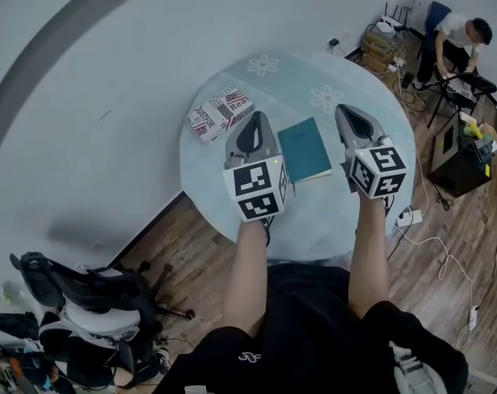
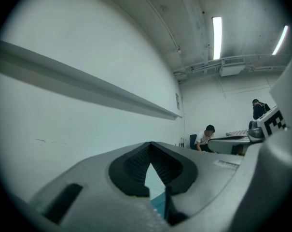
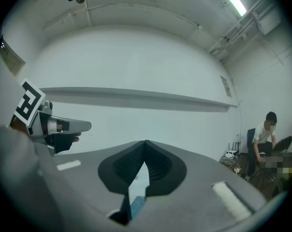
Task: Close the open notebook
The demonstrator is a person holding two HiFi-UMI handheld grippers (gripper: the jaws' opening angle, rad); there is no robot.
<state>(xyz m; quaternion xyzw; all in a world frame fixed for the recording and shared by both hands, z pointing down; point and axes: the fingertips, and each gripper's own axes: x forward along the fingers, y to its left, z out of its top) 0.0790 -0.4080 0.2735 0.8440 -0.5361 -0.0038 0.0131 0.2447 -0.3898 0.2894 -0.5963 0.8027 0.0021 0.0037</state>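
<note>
A teal notebook (image 1: 305, 149) lies closed and flat on the round pale-blue table (image 1: 314, 76), between my two grippers. My left gripper (image 1: 255, 119) hovers just left of it, jaws together, holding nothing. My right gripper (image 1: 347, 110) hovers just right of it, also shut and empty. Both are held level above the table, apart from the notebook. In the left gripper view the jaws (image 2: 151, 144) meet at the tip, with a sliver of the teal cover (image 2: 158, 203) below them. The right gripper view shows the same closed tips (image 3: 146, 142).
A stack of printed books (image 1: 221, 112) lies on the table's left part. A person (image 1: 457, 39) bends over gear at the back right, amid cables and boxes (image 1: 381, 46). A power strip (image 1: 408, 217) lies on the wooden floor. An office chair (image 1: 84, 302) stands at the lower left.
</note>
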